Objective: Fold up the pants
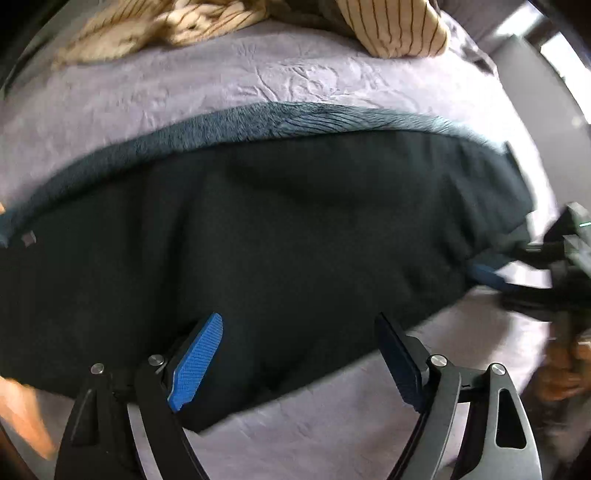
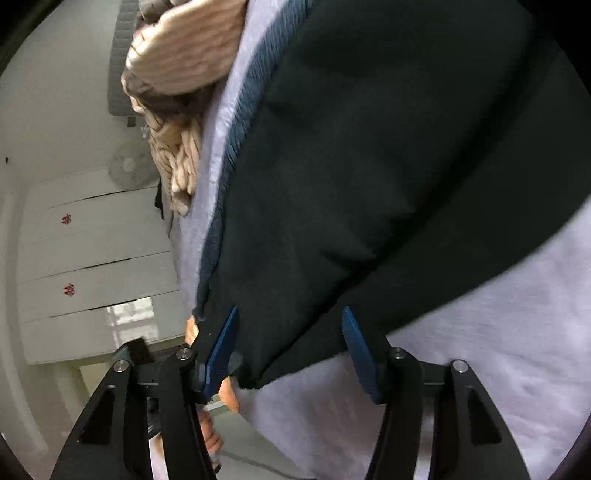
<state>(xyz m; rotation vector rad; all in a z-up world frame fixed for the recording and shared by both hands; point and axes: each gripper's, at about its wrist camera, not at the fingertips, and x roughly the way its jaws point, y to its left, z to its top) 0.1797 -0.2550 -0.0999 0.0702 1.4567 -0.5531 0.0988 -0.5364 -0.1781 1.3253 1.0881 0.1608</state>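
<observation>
Dark pants point(image 1: 258, 229) lie flat across the lavender bed sheet point(image 1: 258, 74), with a teal fleece lining point(image 1: 295, 118) showing along their far edge. My left gripper point(image 1: 297, 325) hovers open over the near edge of the pants, nothing between its blue pads. In the right wrist view the same pants point(image 2: 369, 166) fill the frame. My right gripper point(image 2: 290, 317) stands open with the end of the pants between its fingers, the pads apart from the cloth. In the left wrist view, the right gripper point(image 1: 491, 275) sits at the right end of the pants.
A beige striped blanket and pillow point(image 1: 388, 26) are heaped at the far side of the bed, also the beige heap point(image 2: 177, 55). The bed's edge runs just left of the right gripper. Beyond it are a white drawer unit point(image 2: 92, 240) and bare floor.
</observation>
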